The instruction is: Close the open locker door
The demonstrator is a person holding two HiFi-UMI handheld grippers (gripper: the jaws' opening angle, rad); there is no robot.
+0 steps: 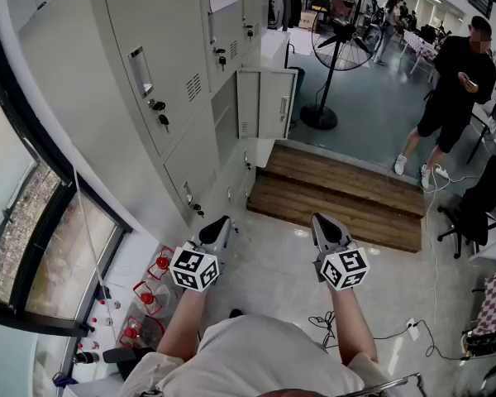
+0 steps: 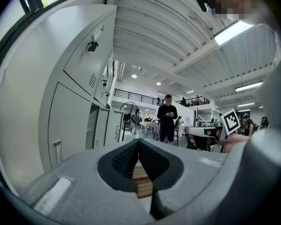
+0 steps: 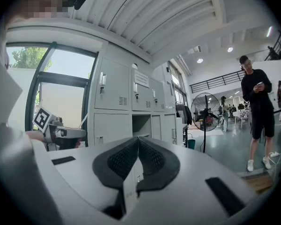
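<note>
Big hall, pale floor [image 1: 273,275], grey locker bank [image 1: 140,64] along left wall. Wooden step [image 1: 339,197] ahead, pedestal fan [image 1: 341,35] beyond it, person in black [image 1: 455,81] far right. Open locker door [image 1: 273,103] juts from the lower row, far, well apart from both grippers. Left gripper [image 1: 218,224] and right gripper [image 1: 324,222] near, jaws together, nothing between them

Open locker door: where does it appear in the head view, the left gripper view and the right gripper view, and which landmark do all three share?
Head view: the open door is upper centre, in the lower locker row.
Left gripper view: door left of centre.
Right gripper view: door just right of centre.
Shared landmark: the fan, standing right of the door in every view.
</note>
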